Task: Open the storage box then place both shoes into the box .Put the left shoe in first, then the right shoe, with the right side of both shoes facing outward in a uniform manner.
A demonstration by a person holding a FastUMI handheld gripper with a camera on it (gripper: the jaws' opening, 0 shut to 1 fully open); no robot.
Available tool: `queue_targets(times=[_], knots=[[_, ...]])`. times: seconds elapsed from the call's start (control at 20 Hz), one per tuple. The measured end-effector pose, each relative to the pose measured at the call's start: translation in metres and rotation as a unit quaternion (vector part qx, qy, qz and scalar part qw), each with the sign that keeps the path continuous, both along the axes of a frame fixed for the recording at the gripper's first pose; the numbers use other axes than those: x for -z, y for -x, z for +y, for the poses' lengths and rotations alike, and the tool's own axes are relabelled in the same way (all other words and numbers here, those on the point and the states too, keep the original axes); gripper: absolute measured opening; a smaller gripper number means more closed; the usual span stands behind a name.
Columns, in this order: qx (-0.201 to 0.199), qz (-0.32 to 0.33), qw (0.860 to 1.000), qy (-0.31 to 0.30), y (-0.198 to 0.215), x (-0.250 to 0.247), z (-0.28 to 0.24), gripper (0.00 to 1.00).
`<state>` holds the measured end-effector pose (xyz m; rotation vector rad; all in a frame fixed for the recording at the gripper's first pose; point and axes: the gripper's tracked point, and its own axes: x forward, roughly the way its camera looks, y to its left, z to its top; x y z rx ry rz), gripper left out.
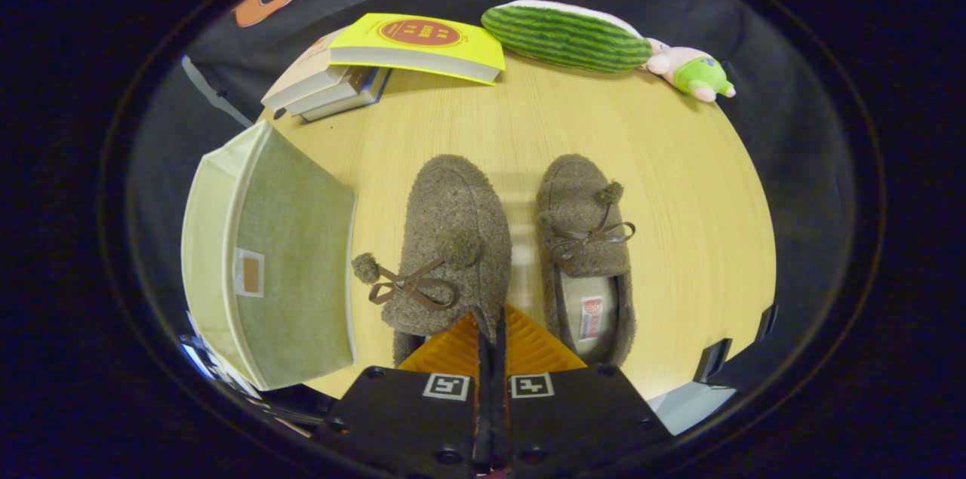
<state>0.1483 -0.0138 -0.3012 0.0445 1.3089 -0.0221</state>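
Two fuzzy brown slippers with bows and pompoms lie side by side on the wooden table [679, 222], toes pointing away from me. My gripper [490, 347] is shut on the left shoe [453, 230], pinching the inner side wall near its heel, and the shoe looks tilted. The right shoe [585, 237] rests flat just right of the fingers, its pale lining showing. The green fabric storage box [294, 268] stands to the left of the left shoe, its face with a small label turned toward me. Whether it is open I cannot tell.
Beyond the shoes, a yellow book [419, 45] lies on a stack of books [324, 87]. A watermelon plush [566, 34] and a pink and green toy [694, 75] sit along the table's far edge. The table's edge curves round on the right.
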Motion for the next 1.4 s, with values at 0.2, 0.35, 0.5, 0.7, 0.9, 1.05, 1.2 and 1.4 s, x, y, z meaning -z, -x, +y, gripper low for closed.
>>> queue_targets(times=[0.2, 0.35, 0.5, 0.7, 0.9, 1.05, 1.2, 1.4], knots=[[0.007, -0.029, 1.000, -0.003, 0.003, -0.050, 0.009, 0.06], [0.017, -0.052, 0.998, -0.019, 0.008, -0.089, 0.029, 0.06], [0.017, -0.072, 0.997, -0.027, 0.015, -0.124, 0.053, 0.06], [0.002, -0.099, 0.995, -0.025, 0.020, -0.156, 0.094, 0.06], [0.000, -0.116, 0.993, -0.038, 0.021, -0.166, 0.142, 0.06], [-0.003, -0.118, 0.993, -0.032, 0.022, -0.152, 0.176, 0.06], [-0.011, -0.110, 0.993, -0.051, 0.023, -0.127, 0.216, 0.06], [0.002, -0.118, 0.989, -0.088, 0.018, -0.097, 0.258, 0.06]])
